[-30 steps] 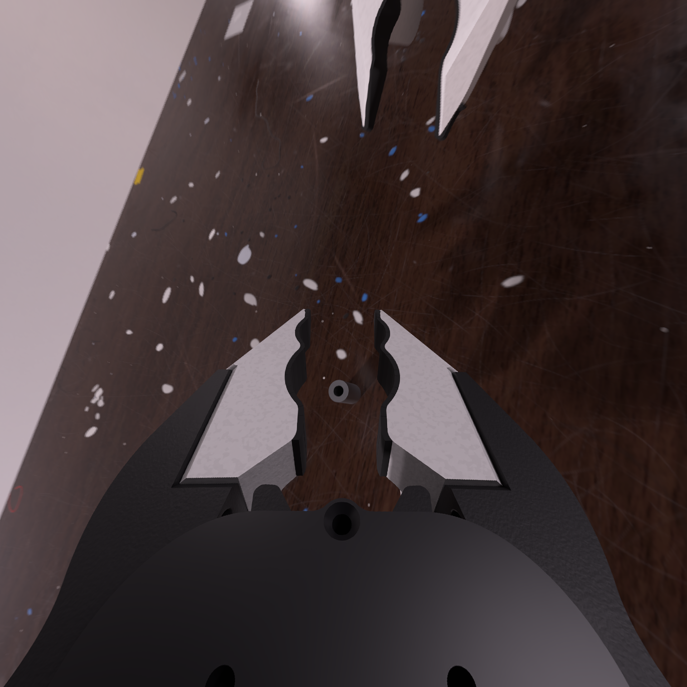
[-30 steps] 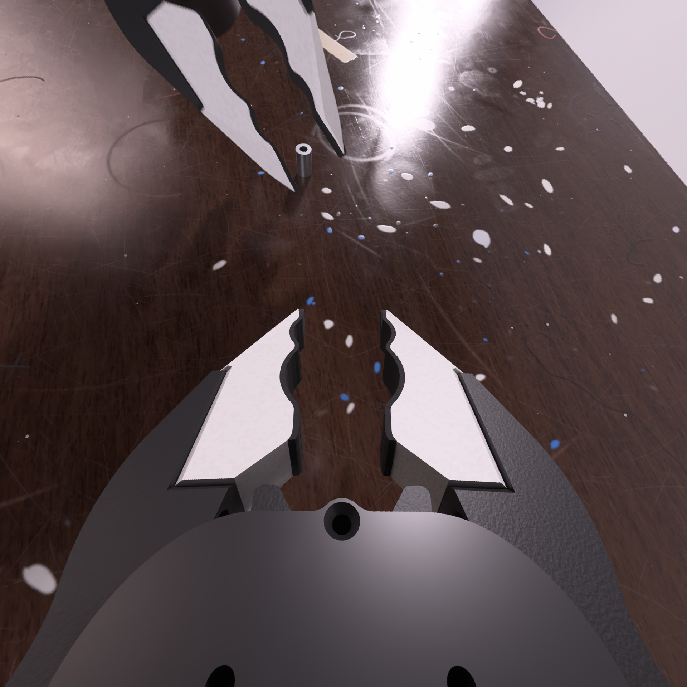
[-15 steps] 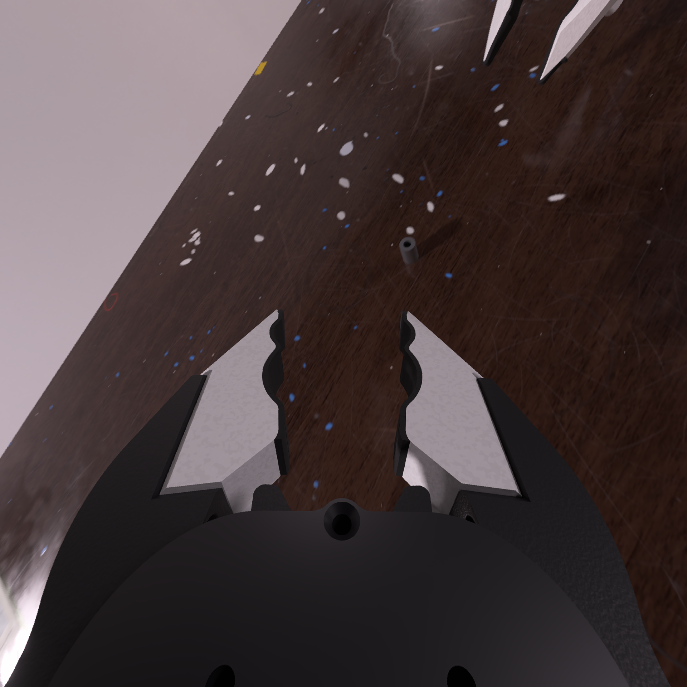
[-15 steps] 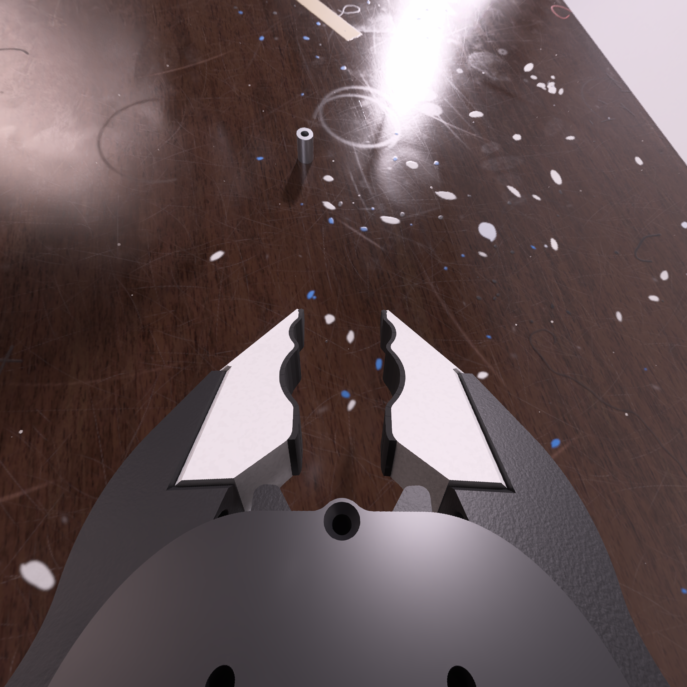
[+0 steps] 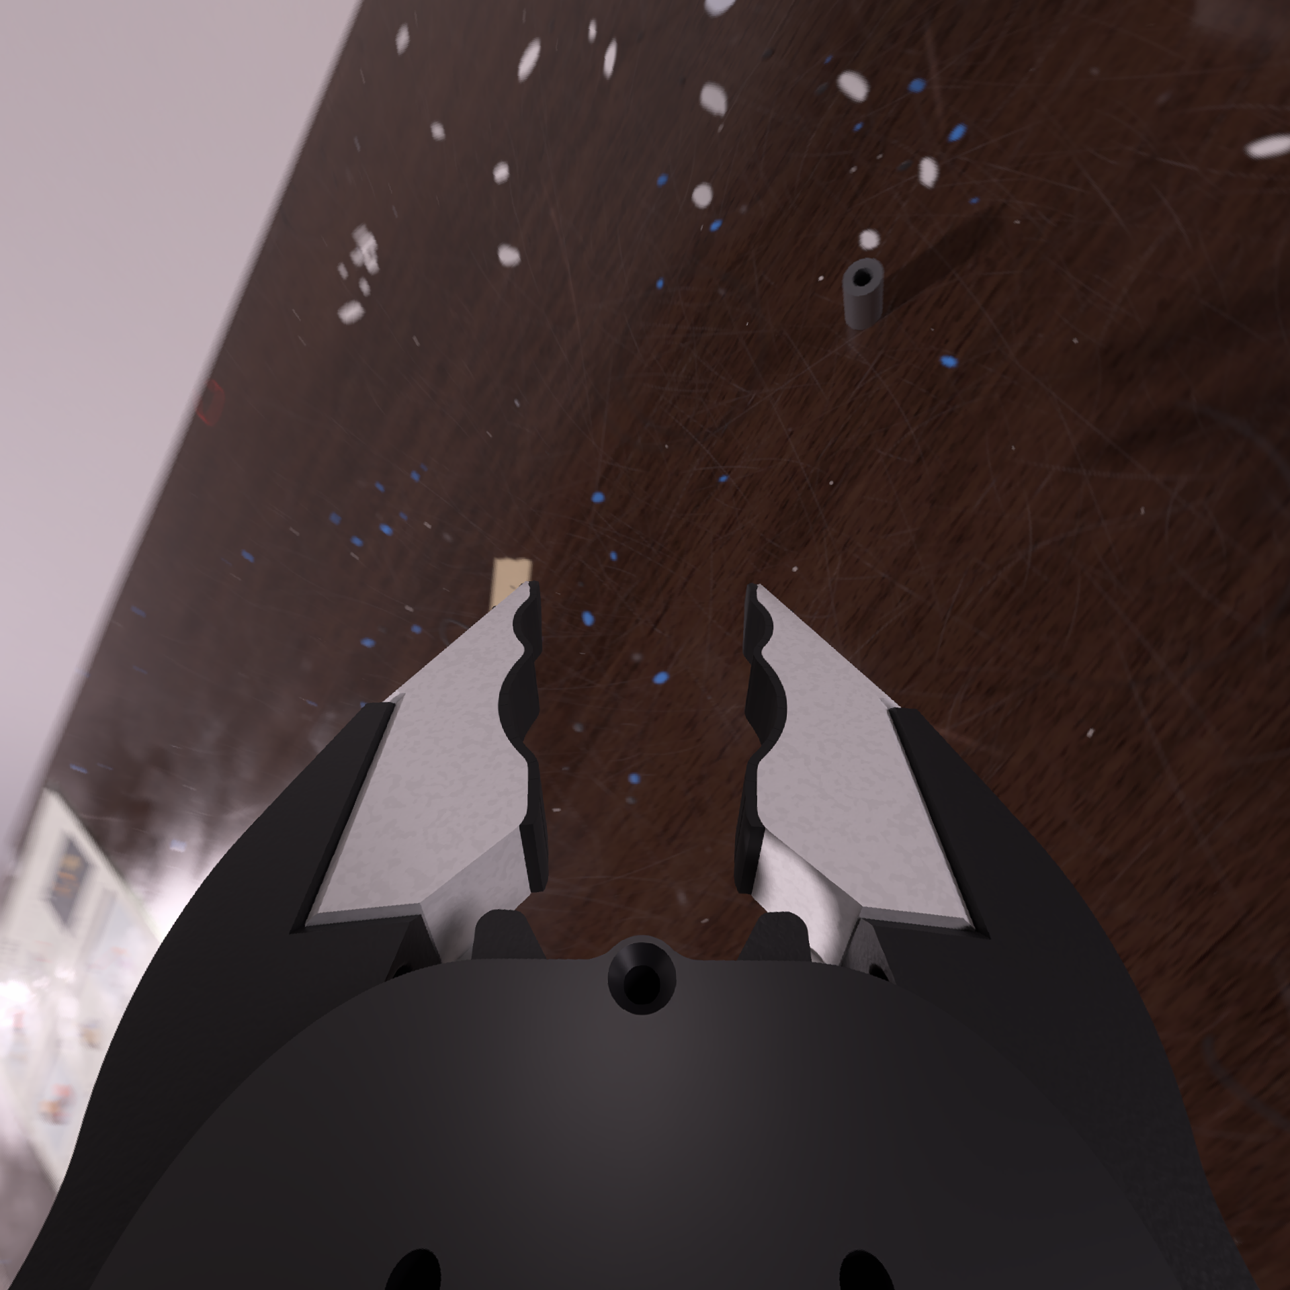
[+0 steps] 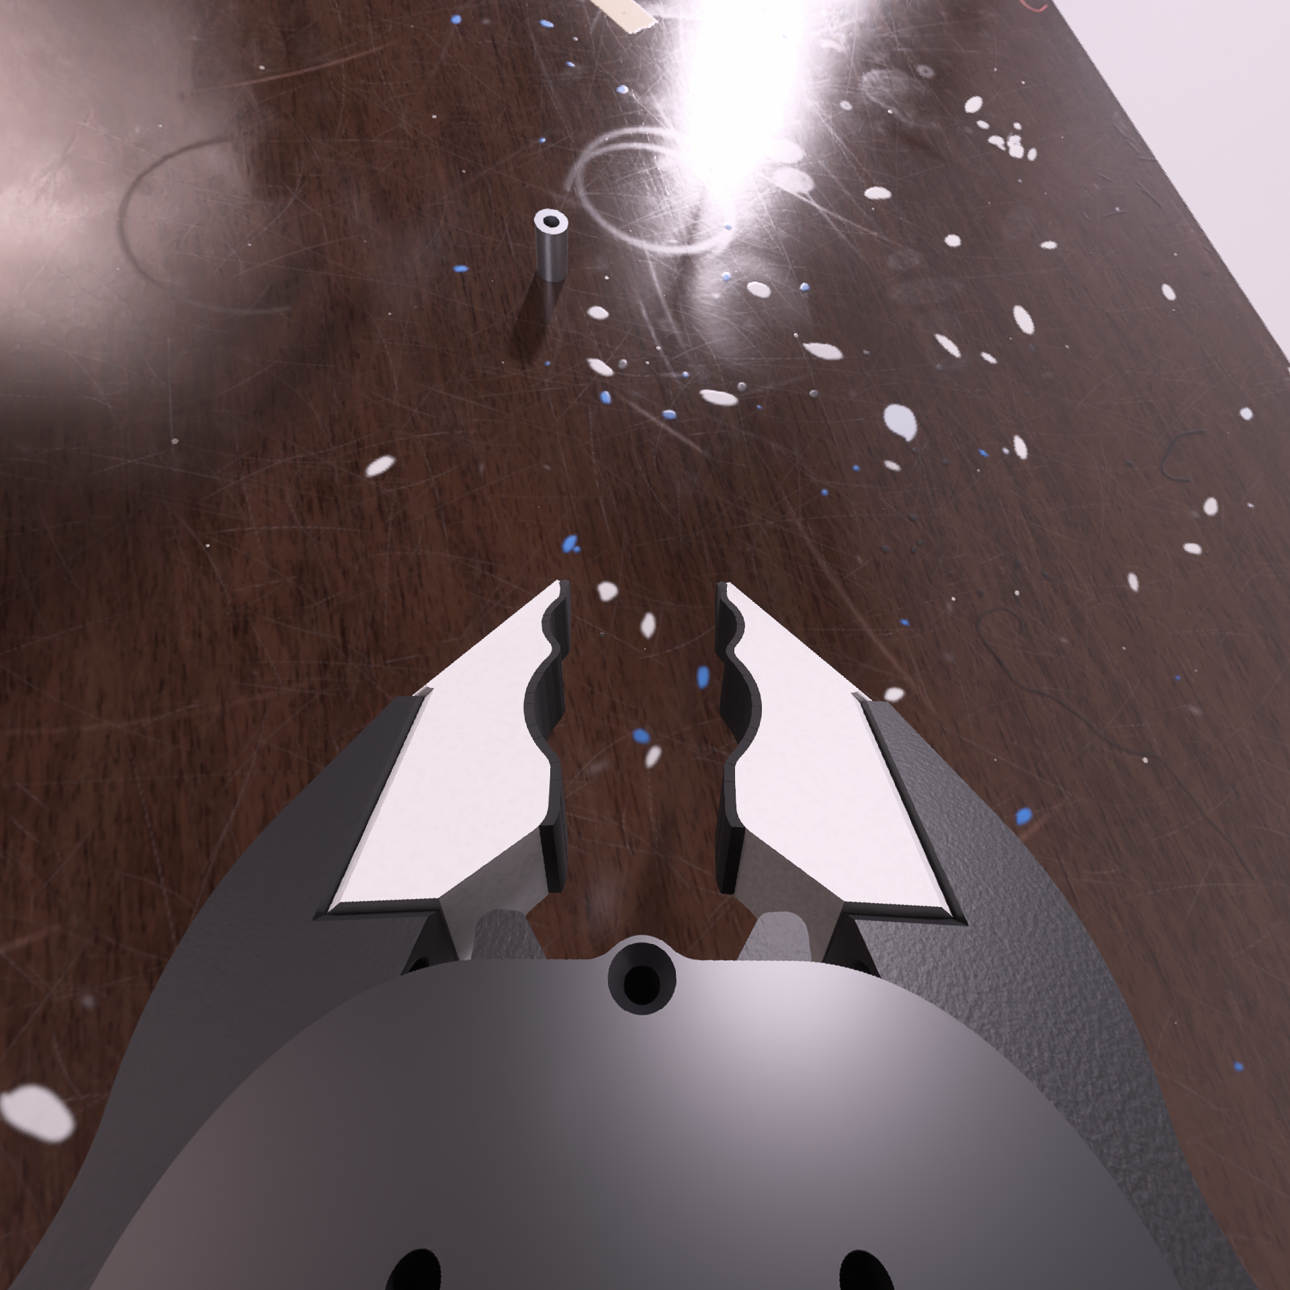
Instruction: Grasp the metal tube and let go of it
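A short grey metal tube (image 5: pixel 864 293) stands upright on the dark wooden table, far ahead and to the right of my left gripper (image 5: pixel 641 593). The left gripper is open and empty, well clear of the tube. In the right wrist view the same tube (image 6: pixel 551 246) stands upright far ahead, slightly left of my right gripper (image 6: pixel 642 590). The right gripper is open and empty. Neither gripper shows in the other's view.
The dark wooden table (image 6: pixel 279 558) is scratched and speckled with white and blue paint spots. Its edge (image 5: pixel 230 363) runs diagonally on the left. A tan strip of tape (image 5: pixel 509 583) lies just beyond my left fingertips. A bright glare (image 6: pixel 733 105) lies past the tube.
My left gripper has let go of the tube, opened wider and pulled back and left. The tube stays upright on the table. The right gripper has not moved.
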Motion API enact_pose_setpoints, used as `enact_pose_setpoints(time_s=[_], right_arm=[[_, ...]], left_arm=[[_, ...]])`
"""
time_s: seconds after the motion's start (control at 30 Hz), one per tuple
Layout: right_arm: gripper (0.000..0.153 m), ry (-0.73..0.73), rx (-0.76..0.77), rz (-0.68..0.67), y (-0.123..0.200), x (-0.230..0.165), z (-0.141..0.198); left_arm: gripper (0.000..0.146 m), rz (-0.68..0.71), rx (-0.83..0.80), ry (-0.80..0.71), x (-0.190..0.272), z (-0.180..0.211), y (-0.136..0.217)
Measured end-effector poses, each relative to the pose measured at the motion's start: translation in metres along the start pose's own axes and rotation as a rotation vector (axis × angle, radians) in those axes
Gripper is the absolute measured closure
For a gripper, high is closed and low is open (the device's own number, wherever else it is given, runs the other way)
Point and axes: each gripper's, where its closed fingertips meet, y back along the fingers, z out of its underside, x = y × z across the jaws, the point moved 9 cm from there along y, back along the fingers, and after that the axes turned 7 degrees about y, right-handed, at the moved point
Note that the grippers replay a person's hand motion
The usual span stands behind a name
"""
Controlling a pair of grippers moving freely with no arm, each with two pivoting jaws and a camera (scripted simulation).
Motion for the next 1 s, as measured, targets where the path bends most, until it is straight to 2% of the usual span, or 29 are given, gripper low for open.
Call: enact_pose_setpoints(time_s=[0.2,0.37,0.53,0.63,0.83,1.0], right_arm=[[0.112,0.001,0.009,0.003,0.001,0.0,0.001],[0.112,0.002,0.011,-0.018,0.0,0.0,0.001],[0.112,0.007,0.019,-0.02,0.001,-0.001,0.001],[0.112,0.006,0.023,-0.024,0.001,0.0,0.001],[0.112,0.011,0.025,-0.033,0.002,-0.001,0.001],[0.112,0.016,0.03,-0.034,0.002,-0.001,0.001]], left_arm=[[0.076,0.055,-0.062,0.229,0.01,0.015,-0.029],[0.073,0.086,-0.059,0.372,0.006,0.023,-0.043],[0.072,0.091,-0.059,0.367,0.008,0.018,-0.047],[0.084,0.174,-0.03,0.312,0.017,0.011,-0.046],[0.085,0.075,-0.009,0.206,0.016,0.005,-0.04],[0.089,0.117,0.07,0.116,0.026,-0.013,-0.039]])
